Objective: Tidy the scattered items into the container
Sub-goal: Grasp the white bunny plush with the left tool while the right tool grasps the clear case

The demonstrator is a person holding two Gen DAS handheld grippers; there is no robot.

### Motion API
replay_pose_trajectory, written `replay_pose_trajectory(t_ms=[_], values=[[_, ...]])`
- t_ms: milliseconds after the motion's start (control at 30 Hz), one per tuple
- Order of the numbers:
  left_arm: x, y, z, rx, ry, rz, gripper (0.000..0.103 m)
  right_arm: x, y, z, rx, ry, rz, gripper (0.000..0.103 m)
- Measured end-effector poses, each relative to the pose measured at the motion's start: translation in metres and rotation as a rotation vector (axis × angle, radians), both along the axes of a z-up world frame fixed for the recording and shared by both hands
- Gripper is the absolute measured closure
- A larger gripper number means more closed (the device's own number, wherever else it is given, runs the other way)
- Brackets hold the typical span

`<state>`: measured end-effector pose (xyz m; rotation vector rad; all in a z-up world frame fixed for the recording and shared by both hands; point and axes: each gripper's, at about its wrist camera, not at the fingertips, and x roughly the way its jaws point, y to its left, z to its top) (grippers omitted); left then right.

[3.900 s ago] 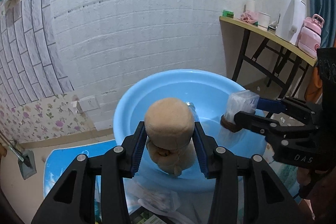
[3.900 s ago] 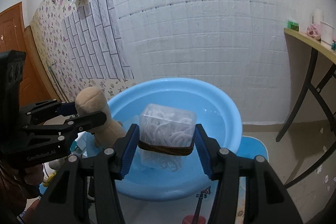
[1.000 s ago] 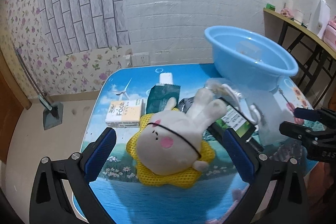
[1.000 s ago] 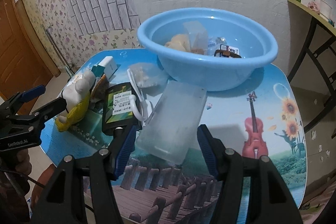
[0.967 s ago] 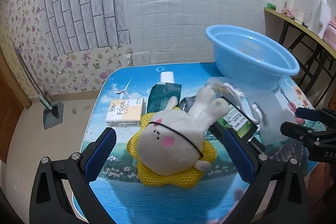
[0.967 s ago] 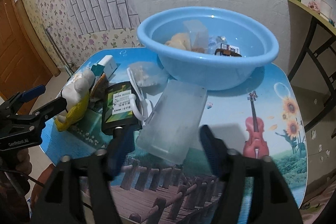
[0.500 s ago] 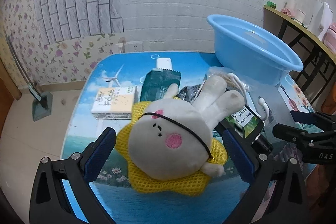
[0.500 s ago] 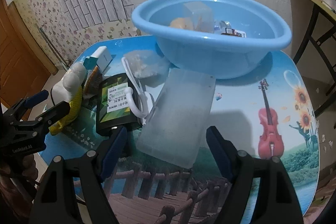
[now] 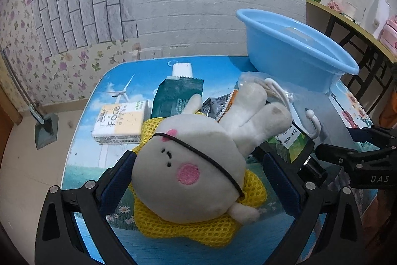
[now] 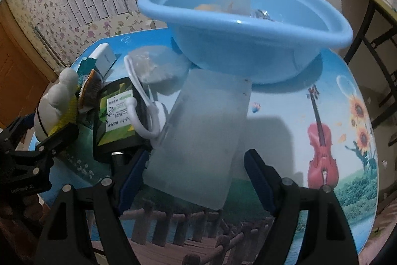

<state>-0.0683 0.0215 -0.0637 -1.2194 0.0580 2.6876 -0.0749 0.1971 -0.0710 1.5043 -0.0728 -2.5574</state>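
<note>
Both sets of jaws spread wide, gripping nothing: left gripper straddles the plush rabbit at lower centre, right gripper brackets the frosted plastic box, both lined up for lifting into the blue basin at upper centre of the counter.

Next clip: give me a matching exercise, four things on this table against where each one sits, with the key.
Things:
1. plush rabbit
2. frosted plastic box
3. tissue pack
4. white hook

Places:
A. lying across the dark green-labelled box
B. between the open left gripper fingers
C. between the open right gripper fingers, in front of the blue basin
D. left of the rabbit, by the table edge

Pairs: 1-B, 2-C, 3-D, 4-A
</note>
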Motion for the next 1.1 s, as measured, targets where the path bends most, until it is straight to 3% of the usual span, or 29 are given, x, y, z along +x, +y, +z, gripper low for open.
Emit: replay_pose_trajectory(t_ms=[67,100,167,733,1100], values=[[0.002,-0.001,0.003,-0.008,0.011,0.006,0.017,0.001,0.0,0.001,-0.001,0.011,0.006,0.024],[0.002,-0.001,0.003,-0.004,0.008,0.003,0.017,0.002,0.001,0.002,-0.001,0.019,0.015,0.03],[0.003,-0.003,0.005,0.006,0.004,0.002,0.021,0.004,0.0,0.003,0.001,0.029,0.033,0.031],[0.038,0.008,0.031,0.021,0.05,-0.029,0.023,0.031,0.021,0.021,0.0,0.099,0.067,0.037],[0.051,0.014,0.026,0.022,0.022,-0.038,0.022,0.045,0.051,0.008,0.026,0.077,0.042,0.038]])
